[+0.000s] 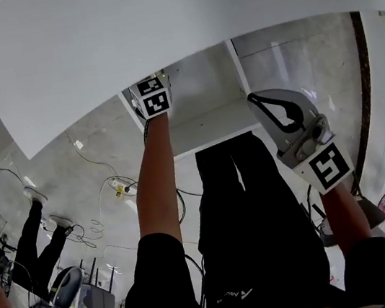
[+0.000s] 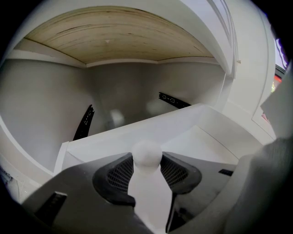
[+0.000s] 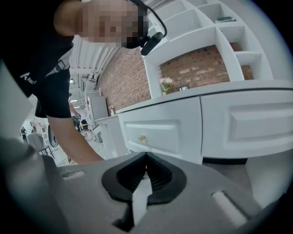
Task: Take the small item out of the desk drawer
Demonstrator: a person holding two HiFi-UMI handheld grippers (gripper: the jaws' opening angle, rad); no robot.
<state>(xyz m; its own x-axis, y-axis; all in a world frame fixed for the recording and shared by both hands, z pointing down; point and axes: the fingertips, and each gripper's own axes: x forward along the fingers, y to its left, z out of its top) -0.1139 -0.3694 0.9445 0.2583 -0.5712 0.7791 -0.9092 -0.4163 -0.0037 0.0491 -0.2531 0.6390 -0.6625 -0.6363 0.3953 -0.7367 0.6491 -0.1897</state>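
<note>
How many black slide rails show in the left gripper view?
2: left rail on the cavity's left wall, right rail on its right wall, behind the open drawer; others may be hidden.

Matt white item (image 2: 146, 154), drawer (image 2: 105, 144) (raw wood desk underside (image 2: 114, 41)).

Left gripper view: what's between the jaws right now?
A small white item with a rounded top stands between the pads of the left gripper, touching both, with the open drawer behind it. The left gripper view shows this.
</note>
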